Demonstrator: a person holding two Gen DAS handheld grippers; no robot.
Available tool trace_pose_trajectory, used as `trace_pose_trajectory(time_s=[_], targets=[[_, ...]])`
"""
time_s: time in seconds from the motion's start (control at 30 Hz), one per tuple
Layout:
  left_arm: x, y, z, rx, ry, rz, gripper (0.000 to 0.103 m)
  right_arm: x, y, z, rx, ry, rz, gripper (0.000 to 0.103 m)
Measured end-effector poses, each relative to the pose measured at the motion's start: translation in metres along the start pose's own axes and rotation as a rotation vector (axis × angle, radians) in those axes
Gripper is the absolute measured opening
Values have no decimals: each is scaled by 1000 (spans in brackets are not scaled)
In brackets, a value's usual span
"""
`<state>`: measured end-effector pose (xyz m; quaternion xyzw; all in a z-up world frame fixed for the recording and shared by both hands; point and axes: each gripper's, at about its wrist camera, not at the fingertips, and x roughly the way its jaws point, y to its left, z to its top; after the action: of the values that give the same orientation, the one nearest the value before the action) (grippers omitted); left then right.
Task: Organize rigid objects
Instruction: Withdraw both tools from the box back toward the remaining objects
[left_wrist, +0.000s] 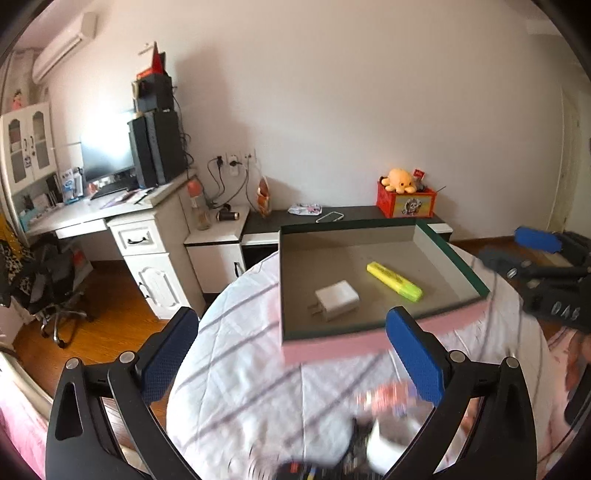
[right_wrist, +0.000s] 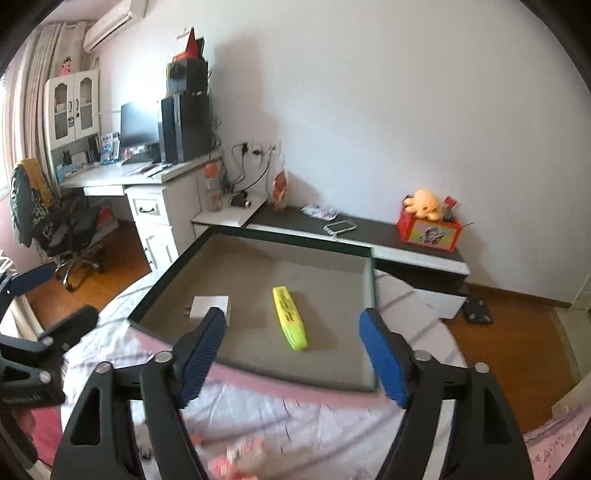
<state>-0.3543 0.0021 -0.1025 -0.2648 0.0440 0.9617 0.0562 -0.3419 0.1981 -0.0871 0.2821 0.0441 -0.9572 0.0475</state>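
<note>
On the round table, covered by a pale striped cloth, a shallow tray with a dark green rim and a pink outer side holds two things: one white charger plug to the left and one yellow highlighter to its right, lying apart on the grey floor of the tray.

In the left wrist view the tray sits ahead of and above the left gripper. That gripper's jaws stand spread very wide, with only the cloth and the tray's near edge between the blue pads; they grip nothing and touch nothing. Below them, near the bottom edge, lies a blurred heap of small things, red, white and dark, too smeared to count or name. At the far right edge the other gripper shows, one blue pad visible.

In the right wrist view the right gripper hangs over the tray's near edge, jaws well apart and empty. The plug lies just beyond its left pad and the highlighter between the two pads but farther off, untouched. The left gripper shows at the left edge.
</note>
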Motion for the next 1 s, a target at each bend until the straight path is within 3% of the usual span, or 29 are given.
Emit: trace_pose_trajectory(time_s=[0.2,0.37,0.67,1.0], targets=[[-51,5,-40,-18,5,9,103,-58,-4,-36,33,-56,-78,79],[-78,-1,-66,5,22,-2,103,-86,-5,-68,61,-48,-97,80],[-107,-16,-96,37,59,-27,103,-112,-9,-108,86,-5,-105,80],[-119,-32,-106,67,66,-62,103,-125,-11,-140,93,36,-111,80]])
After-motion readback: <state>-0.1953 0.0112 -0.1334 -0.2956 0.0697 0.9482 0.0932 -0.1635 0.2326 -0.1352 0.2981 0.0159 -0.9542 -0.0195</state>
